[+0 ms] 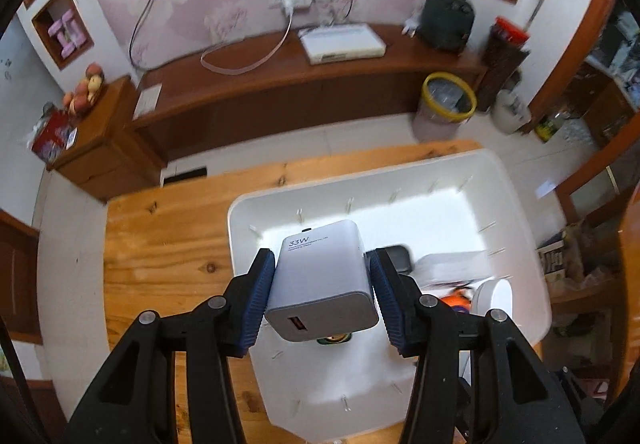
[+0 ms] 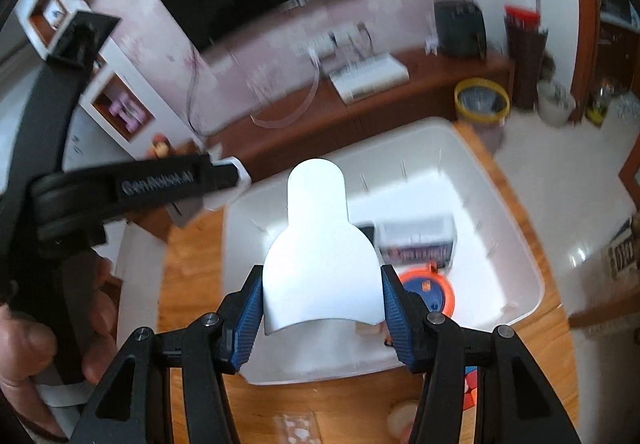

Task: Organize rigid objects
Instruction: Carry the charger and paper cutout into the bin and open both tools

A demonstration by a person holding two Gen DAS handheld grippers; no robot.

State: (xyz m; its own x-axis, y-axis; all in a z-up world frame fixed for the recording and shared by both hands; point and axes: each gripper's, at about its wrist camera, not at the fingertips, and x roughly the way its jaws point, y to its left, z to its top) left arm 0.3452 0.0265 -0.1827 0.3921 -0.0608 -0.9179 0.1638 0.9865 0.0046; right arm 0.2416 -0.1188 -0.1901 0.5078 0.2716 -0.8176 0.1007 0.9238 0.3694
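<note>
Carrying both items over the white bin (image 1: pixel 516 204), lower each to an empty patch of its floor before letting go. The left gripper (image 1: pixel 320 284) clamps a white 33W charger block (image 1: pixel 324 280); the right gripper (image 2: pixel 320 304) clamps a white bottle-shaped object (image 2: pixel 320 264), smooth and glossy, above the bin's near side.

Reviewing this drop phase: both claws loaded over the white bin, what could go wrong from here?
1. The left claw pinches the 33W charger on smooth sides and it sits tilted; it may slip early.
2. The white bottle in the right claw hangs above the orange round item; a drop could knock it.
3. Both claws crowd the white bin; they may collide.
</note>
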